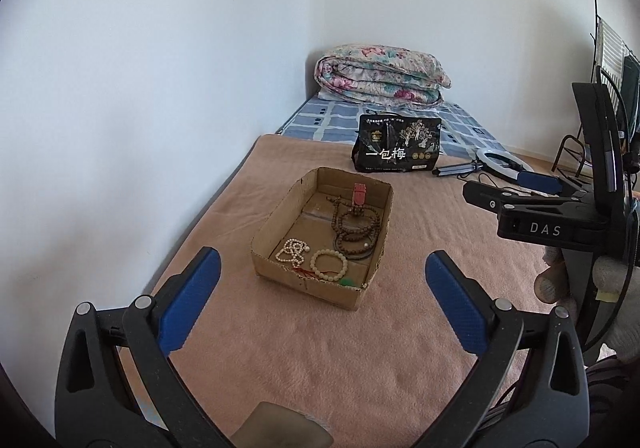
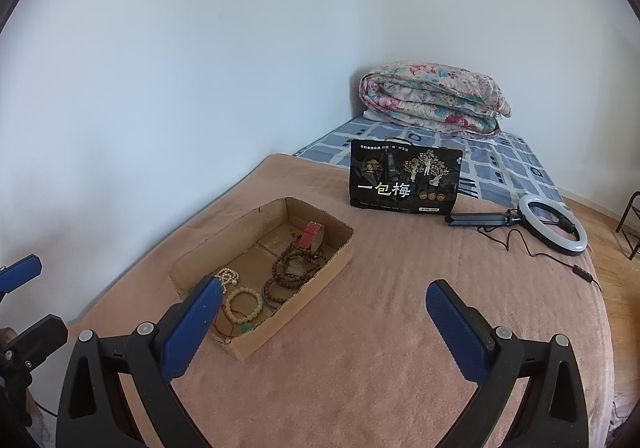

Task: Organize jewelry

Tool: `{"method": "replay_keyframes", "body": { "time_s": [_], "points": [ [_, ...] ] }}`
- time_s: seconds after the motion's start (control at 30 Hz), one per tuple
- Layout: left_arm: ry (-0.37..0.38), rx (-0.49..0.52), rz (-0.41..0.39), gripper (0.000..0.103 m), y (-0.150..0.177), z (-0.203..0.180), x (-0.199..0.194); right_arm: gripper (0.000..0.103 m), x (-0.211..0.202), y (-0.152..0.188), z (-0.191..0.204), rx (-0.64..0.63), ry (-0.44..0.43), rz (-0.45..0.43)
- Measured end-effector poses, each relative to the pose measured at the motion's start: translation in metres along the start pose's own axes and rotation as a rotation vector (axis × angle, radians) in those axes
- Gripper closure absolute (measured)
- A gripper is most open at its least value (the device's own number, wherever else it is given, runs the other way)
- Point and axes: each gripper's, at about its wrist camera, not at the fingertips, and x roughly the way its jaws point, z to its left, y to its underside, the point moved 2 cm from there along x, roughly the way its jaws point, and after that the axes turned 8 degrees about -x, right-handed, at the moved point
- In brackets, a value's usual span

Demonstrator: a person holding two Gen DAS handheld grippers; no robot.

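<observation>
Jewelry is held in an open cardboard box (image 1: 316,280) sitting on the pink blanket (image 1: 360,368) of the bed. Inside the box: a white pearl strand (image 1: 292,250) at the near left, a cream bead bracelet (image 1: 329,264) just beside it, a red cord (image 1: 308,272) and a green pendant (image 1: 348,281) by the near wall. A long brown bead string (image 1: 356,228) is coiled along the right side. A red watch (image 1: 359,195) is seen toward the far wall, touching the brown beads.

Left tool (image 1: 322,280) is seen with jaws wide apart, nothing between them, hovering above the blanket just short of the box. Right tool (image 2: 324,302) is likewise spread apart and unloaded, positioned to the right of the box; its left pad (image 2: 192,324) overlaps the box's near corner in view, contact cannot be told. The right tool's body is visible at the right edge of the left view, gripped by a gloved hand (image 1: 552,280).

Beyond the box, a black snack bag (image 2: 404,177) is stood upright on the blanket. A ring light (image 2: 554,224) with a folded tripod (image 2: 476,219) and a cable is laid to its right. A folded floral quilt (image 2: 432,97) is resting on the blue checked sheet (image 2: 500,163) at the far end, against the white wall (image 2: 200,67).
</observation>
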Motion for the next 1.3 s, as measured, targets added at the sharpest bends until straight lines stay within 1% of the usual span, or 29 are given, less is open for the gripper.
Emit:
{"method": "replay_keyframes", "body": {
  "time_s": [0.2,0.4,1.3],
  "points": [
    [-0.003,0.003,-0.003,0.0,-0.001,0.001,0.0,0.0,0.0,0.001,0.0,0.0,0.003,0.0],
    [-0.023,0.018,0.005,0.0,-0.004,0.003,-0.001,0.0,-0.001,0.002,0.0,-0.001,0.0,0.001],
    [-0.037,0.03,0.017,0.0,-0.002,0.003,0.01,0.0,0.008,0.008,-0.005,0.018,-0.006,0.019]
  ]
}}
